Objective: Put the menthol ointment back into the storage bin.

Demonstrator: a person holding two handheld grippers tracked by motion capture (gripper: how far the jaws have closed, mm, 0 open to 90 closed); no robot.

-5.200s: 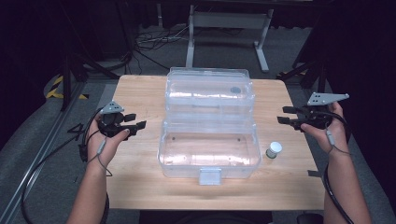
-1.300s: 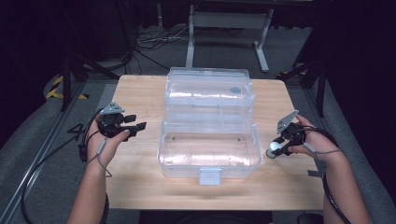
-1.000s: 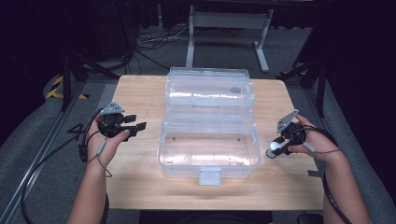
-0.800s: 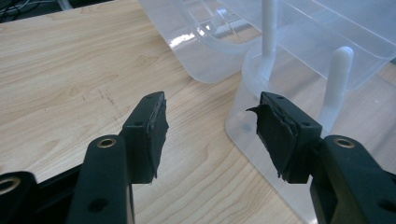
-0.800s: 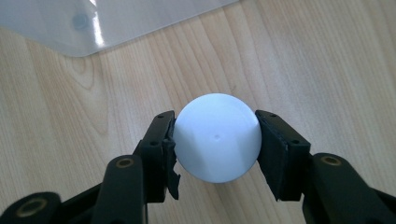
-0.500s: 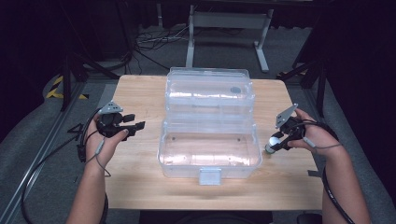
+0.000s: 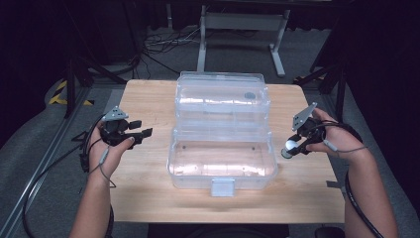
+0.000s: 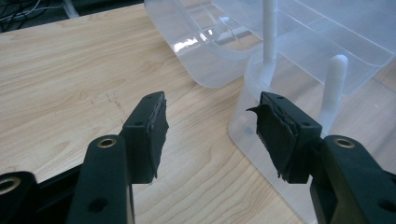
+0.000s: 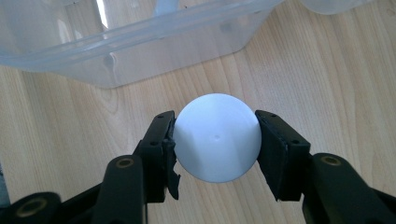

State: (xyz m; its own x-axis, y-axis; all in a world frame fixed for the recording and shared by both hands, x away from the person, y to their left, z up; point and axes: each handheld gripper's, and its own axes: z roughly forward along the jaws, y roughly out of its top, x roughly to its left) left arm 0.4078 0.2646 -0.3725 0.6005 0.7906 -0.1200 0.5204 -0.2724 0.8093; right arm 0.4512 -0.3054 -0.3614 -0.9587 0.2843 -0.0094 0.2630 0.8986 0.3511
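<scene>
A small white-capped bottle [image 7: 289, 147] hangs just above the table beside the right end of a clear plastic box [image 7: 174, 166]. My right gripper [image 7: 293, 148] is shut on the bottle. In the right gripper view the round white cap [image 9: 217, 137] sits between the jaws of the right gripper [image 9: 215, 142], with both pads pressed against its sides and the box wall [image 9: 140, 51] just beyond. My left gripper [image 7: 141, 130] hovers left of the box, open and holding nothing. In the left gripper view the left gripper [image 8: 210, 133] faces the box corner [image 8: 243, 126].
The box's hinged lid [image 7: 223, 96] lies open behind it, towards the far edge of the wooden table [image 7: 148, 198]. A latch [image 7: 222, 187] hangs at the box's front. Cables trail from both grippers. Dark floor and metal stands surround the table.
My right gripper has risen with the white-capped bottle, lifting it off the table and slightly towards the box. The left gripper has stayed still.
</scene>
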